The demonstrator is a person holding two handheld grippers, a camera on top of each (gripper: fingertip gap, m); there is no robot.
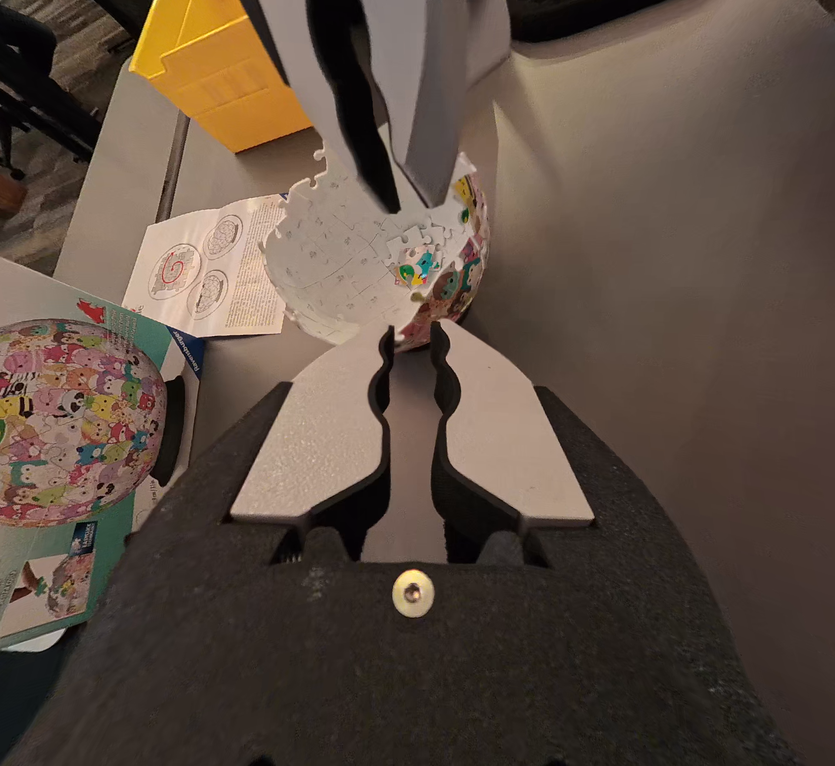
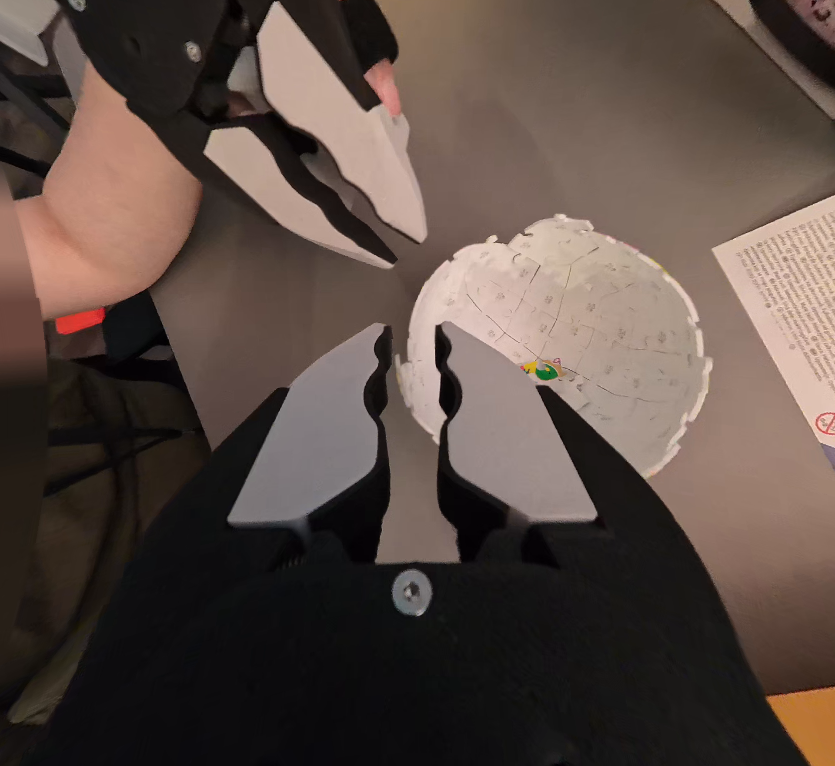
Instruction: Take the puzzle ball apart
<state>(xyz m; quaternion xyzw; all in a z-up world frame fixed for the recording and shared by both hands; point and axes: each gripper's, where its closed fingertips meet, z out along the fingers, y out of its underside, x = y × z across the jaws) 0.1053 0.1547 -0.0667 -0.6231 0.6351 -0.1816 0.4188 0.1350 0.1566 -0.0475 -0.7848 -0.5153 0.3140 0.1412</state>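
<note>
**Puzzle ball half dismantled on grey table**

Puzzle ball [image 1: 361,265] sits at frame centre in the left wrist view as an open white shell, with loose pieces [image 1: 418,254] inside. Left gripper [image 1: 411,331] hangs just short of its near edge, fingers slightly parted, holding nothing. Right gripper [image 2: 413,333] straddles the shell rim, narrowly parted; whether it grips cannot be told. Leaflet [image 1: 203,270] and box [image 1: 81,428] lie left.

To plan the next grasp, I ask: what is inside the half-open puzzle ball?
Inside the puzzle ball lie loose pieces, one colourful, others white. The right tongs reach over the rim and cover part of the inside.
</note>
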